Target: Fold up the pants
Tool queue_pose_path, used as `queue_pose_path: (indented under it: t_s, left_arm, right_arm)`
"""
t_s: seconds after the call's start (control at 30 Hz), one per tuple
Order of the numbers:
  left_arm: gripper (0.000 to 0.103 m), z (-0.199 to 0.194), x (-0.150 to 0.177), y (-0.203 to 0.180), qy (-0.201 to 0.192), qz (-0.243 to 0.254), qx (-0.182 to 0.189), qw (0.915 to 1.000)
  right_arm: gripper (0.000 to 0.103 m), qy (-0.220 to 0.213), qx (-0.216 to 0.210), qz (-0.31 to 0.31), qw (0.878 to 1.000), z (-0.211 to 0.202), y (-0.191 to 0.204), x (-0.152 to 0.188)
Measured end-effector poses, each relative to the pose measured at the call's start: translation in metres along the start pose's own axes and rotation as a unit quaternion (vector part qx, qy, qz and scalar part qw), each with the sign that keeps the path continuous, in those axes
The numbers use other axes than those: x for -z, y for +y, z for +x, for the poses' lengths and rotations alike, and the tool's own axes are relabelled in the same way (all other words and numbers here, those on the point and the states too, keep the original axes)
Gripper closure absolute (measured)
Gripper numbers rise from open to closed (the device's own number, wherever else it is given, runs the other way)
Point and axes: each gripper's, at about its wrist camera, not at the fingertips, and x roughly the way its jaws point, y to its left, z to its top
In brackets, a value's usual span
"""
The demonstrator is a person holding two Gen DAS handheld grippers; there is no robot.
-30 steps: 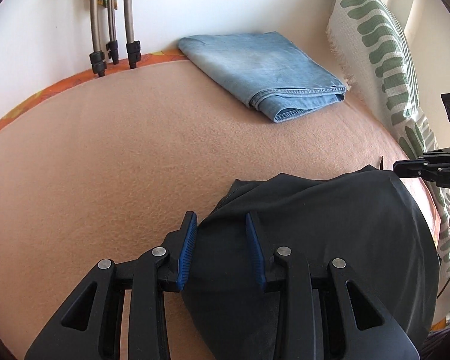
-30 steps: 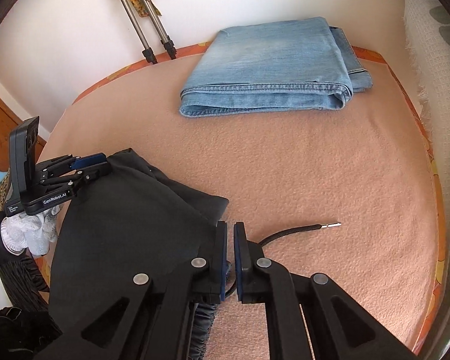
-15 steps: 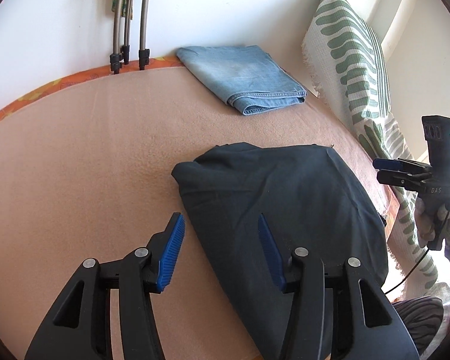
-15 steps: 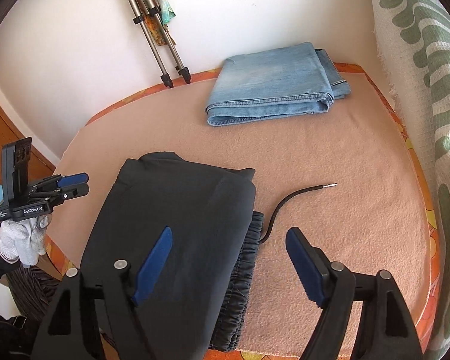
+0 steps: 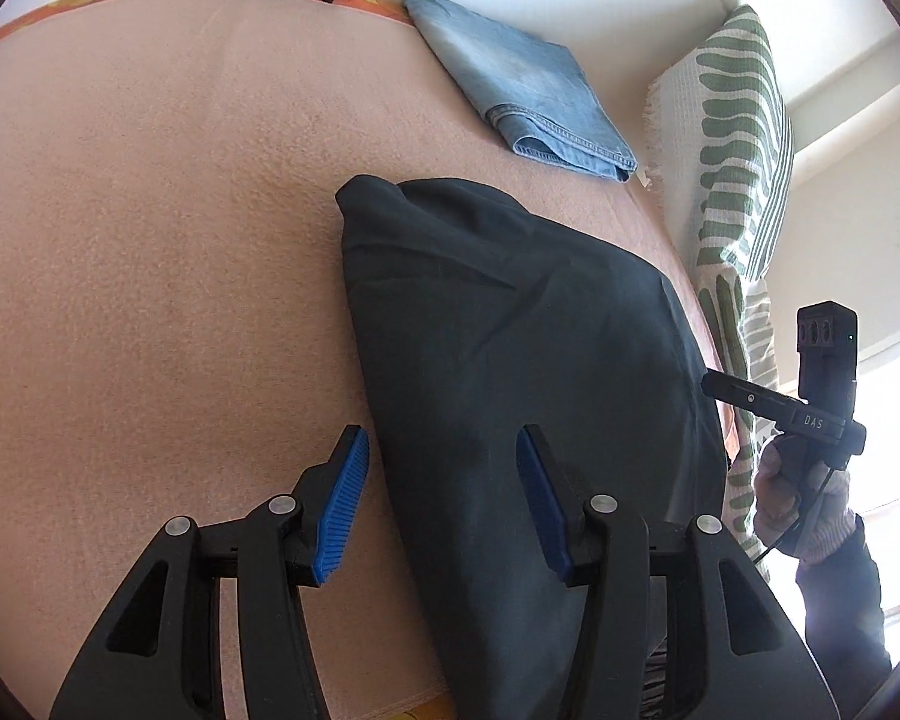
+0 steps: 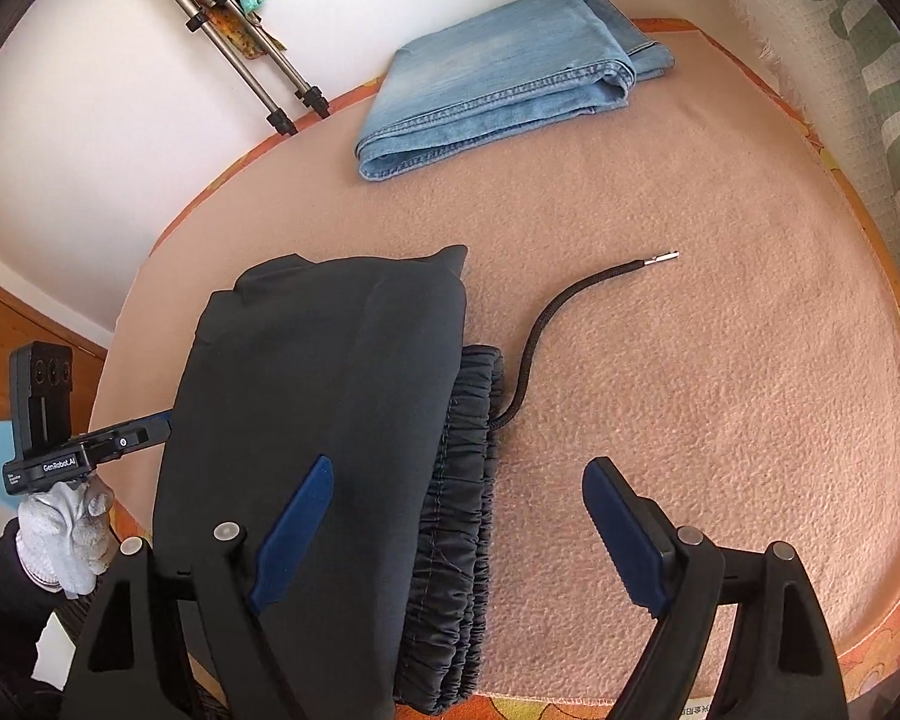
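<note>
Drawstring beside black pants, only in right wrist view

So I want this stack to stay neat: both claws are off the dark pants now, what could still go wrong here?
Three risks, as I see it:
1. The drawstring trails loose across the blanket; a claw might snag it and drag the fold open.
2. The dark pants lie near the bed's front edge and could slide off.
3. The elastic waistband sticks out past the top layer, so the fold looks uneven.

folded jeans, tripod legs, patterned cushion
</note>
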Motion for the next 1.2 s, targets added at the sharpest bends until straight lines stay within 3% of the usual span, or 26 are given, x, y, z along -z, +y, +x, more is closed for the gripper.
queue_pose_path:
  t_s: [0.27, 0.37, 0.4, 0.47, 0.63, 0.7, 0.87, 0.97, 1.03, 1.1, 1.2]
  left_arm:
    - [0.053, 0.010, 0.000, -0.001, -0.001, 0.013, 0.002, 0.9999]
    - [0.055, 0.011, 0.001, -0.003, -0.005, 0.024, 0.003, 0.9997]
    - [0.055, 0.012, 0.000, -0.003, -0.007, 0.026, 0.006, 0.9996]
    - [0.056, 0.014, -0.001, -0.004, -0.010, 0.024, 0.012, 0.9996]
    - [0.073, 0.019, -0.002, -0.002, -0.016, 0.016, 0.017, 0.9996]
    - [0.081, 0.022, -0.003, -0.003, -0.015, 0.015, 0.019, 0.9996]
    - [0.086, 0.024, -0.002, -0.006, -0.020, 0.017, 0.013, 0.9996]
    - [0.087, 0.025, -0.003, -0.010, -0.022, 0.027, 0.006, 0.9994]
    - [0.087, 0.025, -0.003, -0.011, -0.023, 0.033, 0.002, 0.9992]
    - [0.087, 0.026, -0.003, -0.011, -0.025, 0.038, -0.001, 0.9990]
    - [0.089, 0.026, -0.001, -0.014, -0.031, 0.045, -0.008, 0.9984]
  right_arm:
    - [0.020, 0.017, 0.001, 0.006, 1.000, 0.014, -0.004, 0.002]
    - [0.028, 0.015, -0.014, 0.006, 1.000, 0.014, -0.005, 0.003]
    - [0.039, 0.014, -0.022, 0.004, 1.000, 0.014, -0.004, 0.003]
    - [0.049, 0.020, -0.052, 0.013, 0.998, 0.017, -0.005, 0.003]
    - [0.054, 0.003, -0.064, 0.017, 0.998, 0.016, -0.008, 0.006]
    - [0.062, -0.002, -0.073, 0.024, 0.997, 0.014, -0.012, 0.009]
    - [0.071, -0.015, -0.074, 0.029, 0.997, 0.010, -0.010, 0.013]
    - [0.071, -0.016, -0.074, 0.015, 0.997, 0.007, -0.010, 0.015]
    - [0.061, -0.006, -0.073, 0.014, 0.997, 0.010, -0.010, 0.015]
    - [0.057, -0.001, -0.074, 0.016, 0.997, 0.013, -0.009, 0.014]
    - [0.063, -0.010, -0.065, 0.012, 0.998, 0.016, -0.003, 0.014]
